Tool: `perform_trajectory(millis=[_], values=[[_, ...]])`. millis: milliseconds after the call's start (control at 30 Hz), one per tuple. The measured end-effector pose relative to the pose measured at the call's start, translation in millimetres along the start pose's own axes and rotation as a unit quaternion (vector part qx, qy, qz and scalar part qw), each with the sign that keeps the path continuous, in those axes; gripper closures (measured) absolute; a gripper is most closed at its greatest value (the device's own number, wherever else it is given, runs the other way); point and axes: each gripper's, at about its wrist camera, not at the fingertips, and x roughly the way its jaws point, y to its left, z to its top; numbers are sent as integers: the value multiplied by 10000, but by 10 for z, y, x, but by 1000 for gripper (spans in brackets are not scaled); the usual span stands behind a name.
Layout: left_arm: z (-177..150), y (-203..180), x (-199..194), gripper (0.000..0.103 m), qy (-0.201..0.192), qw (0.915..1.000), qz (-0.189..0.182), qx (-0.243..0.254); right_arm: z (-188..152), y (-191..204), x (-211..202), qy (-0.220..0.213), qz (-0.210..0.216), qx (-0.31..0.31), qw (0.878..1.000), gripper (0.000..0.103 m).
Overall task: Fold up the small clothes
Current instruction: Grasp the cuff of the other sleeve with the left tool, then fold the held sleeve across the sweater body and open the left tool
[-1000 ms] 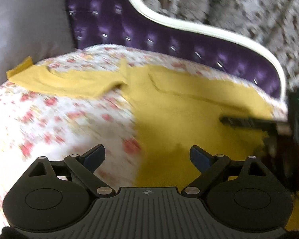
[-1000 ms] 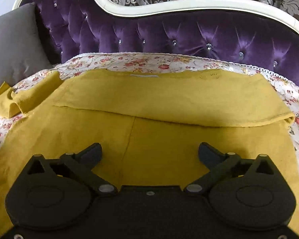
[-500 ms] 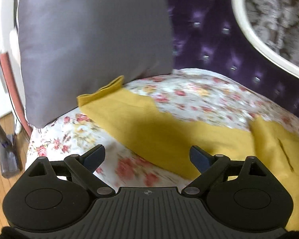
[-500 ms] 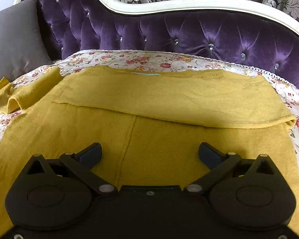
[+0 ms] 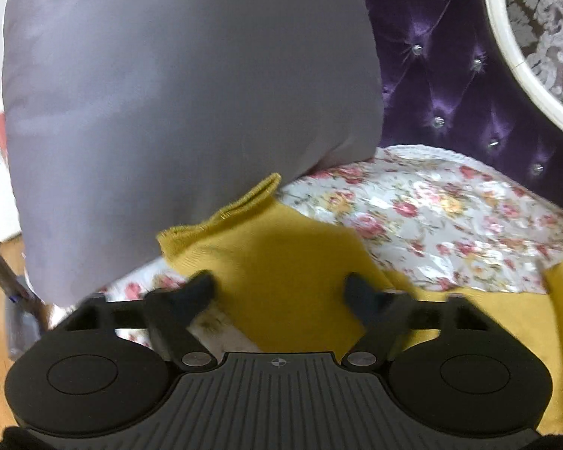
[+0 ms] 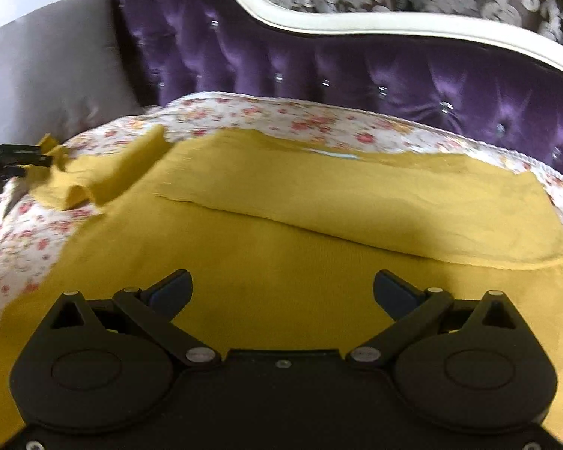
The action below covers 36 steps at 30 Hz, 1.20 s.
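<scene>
Swung from the sweater's body out to its sleeve (image 5: 281, 262) since a second ago: left gripper (image 5: 279, 288), jaws just closing, not yet clamped, straddling cloth near the cuff (image 5: 225, 210), beside grey pillow (image 5: 169, 93). Right gripper (image 6: 282, 290) spread wide, hovering over yellow sweater (image 6: 319, 225), spread on floral sheet (image 6: 22, 240).

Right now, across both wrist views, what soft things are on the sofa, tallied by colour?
Mustard: 1, the sweater
Grey: 1, the pillow
Floral: 1, the cover
Total: 3
</scene>
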Motion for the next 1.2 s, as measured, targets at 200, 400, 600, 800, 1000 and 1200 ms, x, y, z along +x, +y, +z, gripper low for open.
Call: perform_trajectory(millis=[200,400,600,800,1000,1200], values=[[198,-124,-225,97,-7,9991,-392,-138,52,5,-122,-136,246,187,9994,1],[530,-743,-1079,97,-700,9903,-1186,173,25,-132,-302,-268,272,469,9982,1],[633,-1834,-1747,97,-1127,9630,-2339,724,-77,-313,-517,-366,204,774,9961,1],[351,-2904,-1777,96,-890,9417,-3096,972,-220,-550,-707,-372,48,1079,9935,1],[-89,-3503,-1681,51,-369,9262,-3538,1253,-307,-782,-833,-295,-121,1407,9895,1],[-260,-3343,-1935,32,-510,9209,-3536,1559,-326,-894,-913,-287,-235,1458,9886,1]])
